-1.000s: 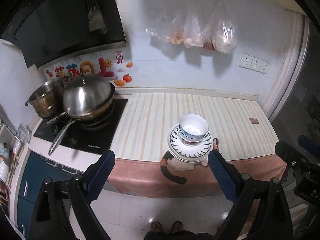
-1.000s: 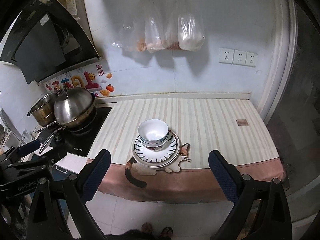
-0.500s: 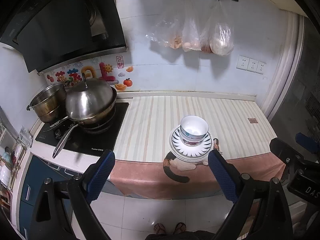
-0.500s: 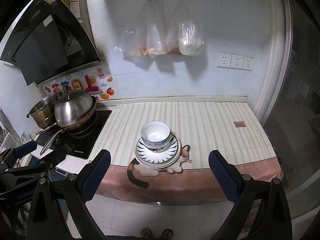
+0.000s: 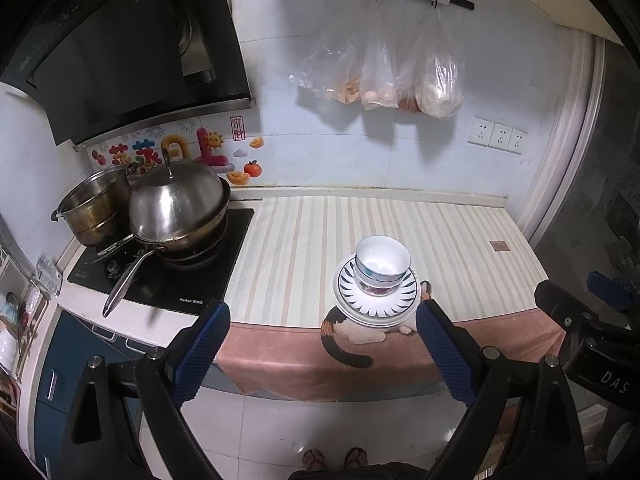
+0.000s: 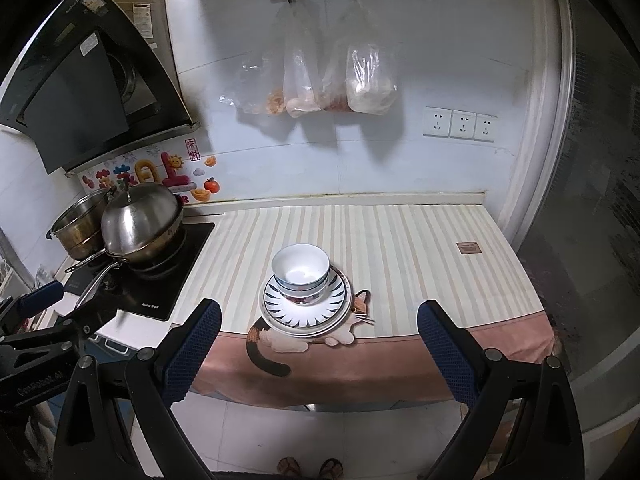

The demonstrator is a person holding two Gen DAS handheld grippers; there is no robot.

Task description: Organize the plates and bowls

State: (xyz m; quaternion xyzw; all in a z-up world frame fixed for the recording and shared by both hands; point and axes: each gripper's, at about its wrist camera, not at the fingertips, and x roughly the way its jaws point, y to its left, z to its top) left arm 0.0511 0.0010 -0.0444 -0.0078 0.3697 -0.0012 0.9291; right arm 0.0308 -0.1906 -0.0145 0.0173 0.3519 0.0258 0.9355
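Nearest to me, my left gripper [image 5: 322, 330] with its blue textured pads is spread wide and grasping nothing, held over the tiled floor in front of the counter. My right gripper [image 6: 318, 326] is likewise released, fingers far apart, nothing between them.

Landmark: the striped beige counter cloth with a pink hem and a calico cat print [image 6: 400, 248]. On its front edge, over the cat's back, sits the stack of white plates with dark radiating rim marks [image 6: 306, 310]. Nested white bowls with blue patterning [image 6: 301, 270] stand upright on the plates, toward the stack's left-rear side. Both grippers are well apart from this stack.

Left of the cloth, a black glass cooktop [image 5: 168, 272] carries a stainless steel wok with a domed lid [image 5: 178, 204]; a steel stockpot [image 5: 94, 208] stands just beside it, farther left.

Behind the cloth, on the white wall: clear plastic bags hanging from a rail [image 5: 394, 64], and a row of white sockets [image 6: 460, 124] to the right.
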